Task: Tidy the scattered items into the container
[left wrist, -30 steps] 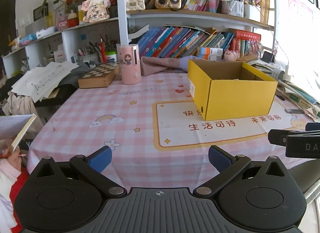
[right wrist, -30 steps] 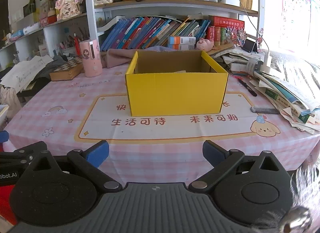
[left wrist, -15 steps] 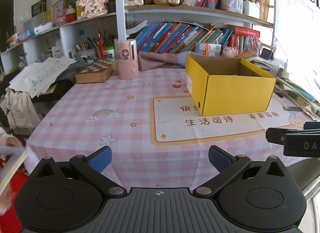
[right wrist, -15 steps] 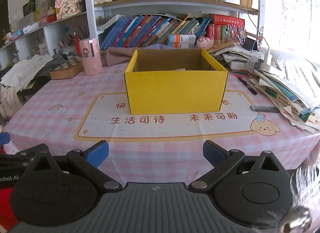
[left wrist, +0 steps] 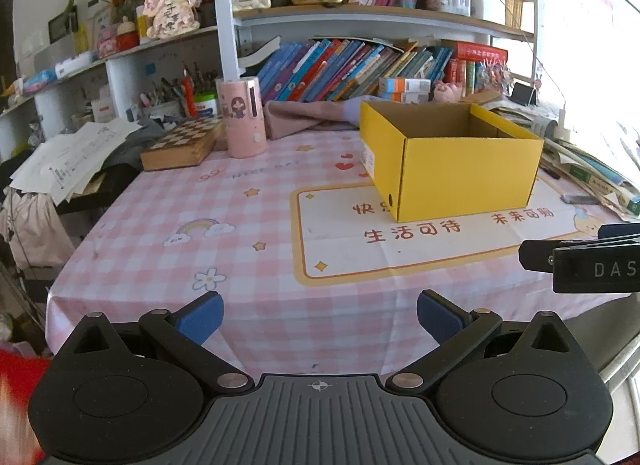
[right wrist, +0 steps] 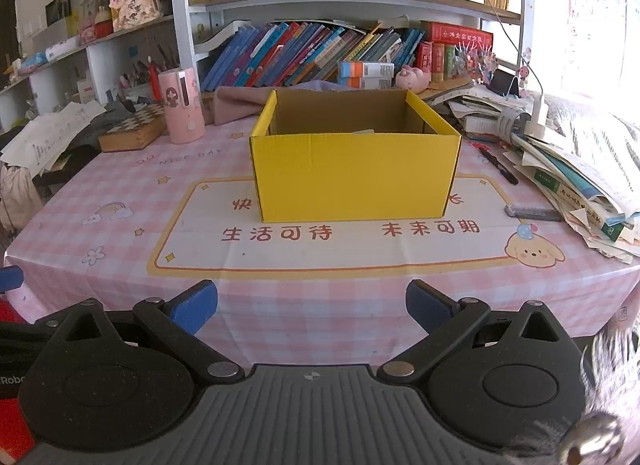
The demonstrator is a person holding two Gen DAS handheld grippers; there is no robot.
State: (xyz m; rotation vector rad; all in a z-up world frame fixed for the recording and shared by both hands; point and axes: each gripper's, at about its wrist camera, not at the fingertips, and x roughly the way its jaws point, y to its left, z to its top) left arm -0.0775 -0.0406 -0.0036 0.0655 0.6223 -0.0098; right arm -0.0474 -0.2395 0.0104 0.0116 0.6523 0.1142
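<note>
An open yellow cardboard box (left wrist: 460, 169) stands on the pink checked tablecloth (left wrist: 224, 201), right of centre in the left wrist view and dead ahead in the right wrist view (right wrist: 354, 181). A pale item edge (right wrist: 362, 131) shows inside it. My left gripper (left wrist: 318, 315) is open and empty, held before the table's front edge. My right gripper (right wrist: 311, 307) is open and empty too, also off the front edge. The right gripper's side shows in the left wrist view (left wrist: 580, 263).
A pink cup (right wrist: 182, 111) and a chessboard box (right wrist: 134, 129) stand at the back left. A black pen (right wrist: 498, 165), a dark flat bar (right wrist: 532, 213) and a heap of books (right wrist: 572, 173) lie right of the box. Bookshelves (right wrist: 320, 53) line the back.
Both grippers have drawn back a little from the table, so more of its front edge shows. The person's hand and booklet at the left wrist view's left edge have gone.
</note>
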